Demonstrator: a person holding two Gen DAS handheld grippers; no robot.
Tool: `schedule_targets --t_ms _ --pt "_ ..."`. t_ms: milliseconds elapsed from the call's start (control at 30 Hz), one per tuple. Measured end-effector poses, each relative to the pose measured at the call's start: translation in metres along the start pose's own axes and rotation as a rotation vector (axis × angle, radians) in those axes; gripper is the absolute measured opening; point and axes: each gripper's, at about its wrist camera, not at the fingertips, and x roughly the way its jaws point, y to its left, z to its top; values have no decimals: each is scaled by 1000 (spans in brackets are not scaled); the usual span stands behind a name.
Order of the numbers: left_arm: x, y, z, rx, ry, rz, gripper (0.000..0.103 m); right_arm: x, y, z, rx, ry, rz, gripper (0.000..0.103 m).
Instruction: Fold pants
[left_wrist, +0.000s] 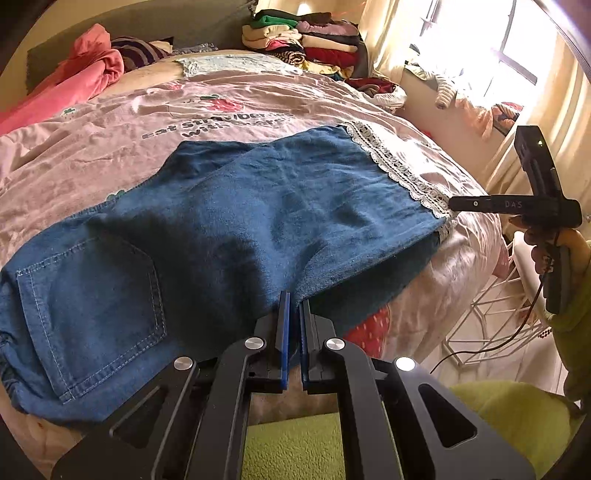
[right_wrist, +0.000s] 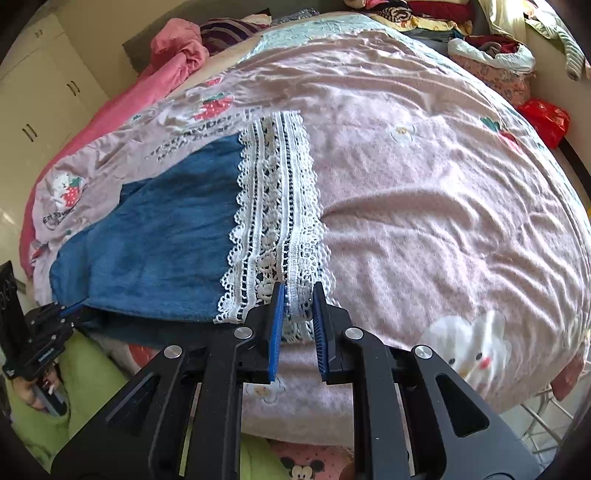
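My left gripper (left_wrist: 294, 300) points steeply down, blue pads nearly together, pinching cloth. My right gripper (right_wrist: 299, 295) tilts down too, jaws narrowly closed on fabric. A hand (left_wrist: 546, 251) in a green sleeve (left_wrist: 570, 310) grips its handle.

black tool (left_wrist: 294, 301), blue pads, lime fleece sleeve (left_wrist: 570, 314)

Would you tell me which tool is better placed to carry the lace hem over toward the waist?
Right. The right tool is already clamped on the lace hem, whereas the left tool pinches the pants' near edge mid-leg.
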Motion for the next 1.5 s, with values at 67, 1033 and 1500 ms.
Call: schedule_targets --t_ms 67,1033,1500 --pt "-1 -2 -1 13 5 8 4 -1 -2 -2 3 0 -11 3" --pt "18 -9 -14 49 87 3 7 20 5 -9 -129 54 -39 7" --pt "-31 15 -12 -40 -29 21 60 -6 60 -4 -292 -74 36 40"
